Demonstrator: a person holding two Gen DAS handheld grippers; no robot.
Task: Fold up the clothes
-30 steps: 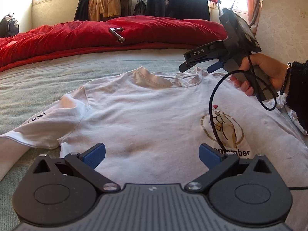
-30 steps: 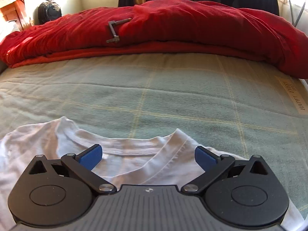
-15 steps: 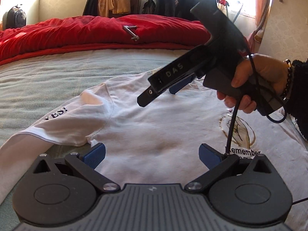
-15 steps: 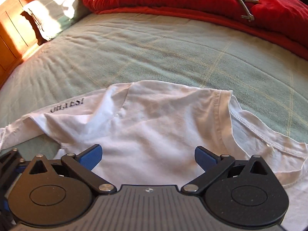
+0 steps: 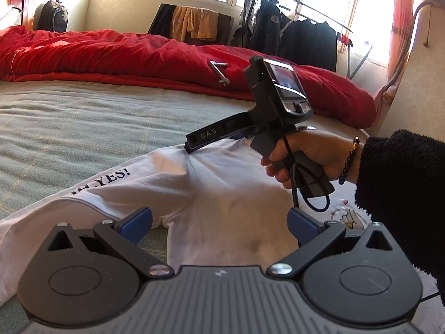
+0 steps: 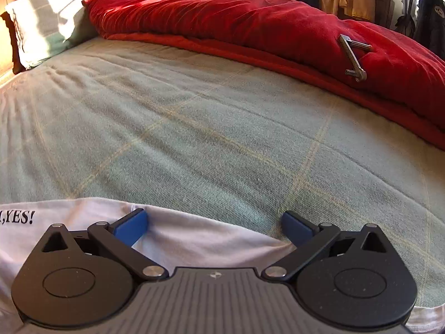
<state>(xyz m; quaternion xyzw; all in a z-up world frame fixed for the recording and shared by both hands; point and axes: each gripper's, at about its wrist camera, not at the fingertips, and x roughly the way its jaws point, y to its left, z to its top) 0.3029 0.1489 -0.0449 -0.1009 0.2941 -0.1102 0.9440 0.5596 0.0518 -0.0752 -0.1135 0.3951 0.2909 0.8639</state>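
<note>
shirt (image 5: 230,194) lies flat across the near edge of the bed (image 6: 194,139). right gripper (image 6: 214,226), jaws wide and empty, straddles the shoulder seam: close squarely on both layers. left gripper (image 5: 219,222) hovers spread, holding nothing.

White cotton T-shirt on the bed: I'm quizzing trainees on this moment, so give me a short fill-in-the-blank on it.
1. The white cotton T-shirt lies on a ____ checked bedsheet.
2. The sleeve print ends in the word ____.
3. The left gripper and right gripper both have their jaws ____.
4. The bent metal crank rests on the ____ quilt.

Missing words: green; YES!; open; red
</note>
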